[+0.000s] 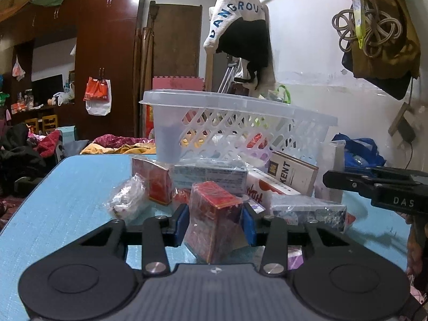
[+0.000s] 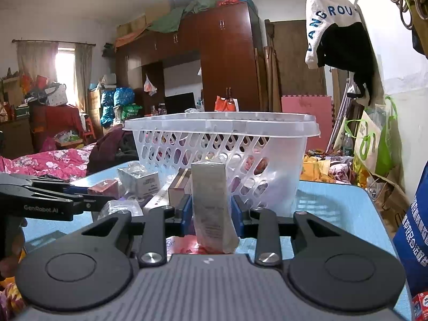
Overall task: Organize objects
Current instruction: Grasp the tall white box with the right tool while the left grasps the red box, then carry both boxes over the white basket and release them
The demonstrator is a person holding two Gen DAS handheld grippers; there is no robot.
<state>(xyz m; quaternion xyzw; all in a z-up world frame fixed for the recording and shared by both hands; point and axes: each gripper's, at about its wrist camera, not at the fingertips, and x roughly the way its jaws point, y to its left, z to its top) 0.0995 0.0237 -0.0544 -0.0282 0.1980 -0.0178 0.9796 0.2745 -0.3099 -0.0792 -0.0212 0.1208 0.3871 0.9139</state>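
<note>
Two claws work over a light blue counter point(image 1: 67, 187), each pinching one packet from a heap of small cartons in front of a clear plastic basket point(image 1: 240, 117).

Seen from the left wrist, a crumpled clear wrapper point(image 1: 125, 195) lies at the left of the heap, next to a red box point(image 1: 157, 184) standing upright. At the middle, the left claw point(image 1: 214, 222) is pressed onto a red plastic-wrapped box point(image 1: 214, 219); its blue pads point(image 1: 183, 222) touch both sides of the box, which stands tilted between them. Behind it lies a pale wrapped carton point(image 1: 211, 176), and further right a white box marked KENT point(image 1: 291, 171) leans against the basket wall. A flat wrapped packet point(image 1: 310, 211) lies low at the right, and the other claw's black arm enters from the right edge.

From the right wrist, the left claw's arm point(image 2: 48, 200) reaches in from the left edge, near a dark red box point(image 2: 104, 187) and a white carton point(image 2: 141, 182). At the middle, the right claw point(image 2: 212, 214) clamps a tall pale wrapped box point(image 2: 211, 200), held upright, pads against both sides. The basket point(image 2: 267, 128) stands just behind it on the counter point(image 2: 334, 203). A blue bag point(image 2: 414, 227) shows at the far right.
</note>
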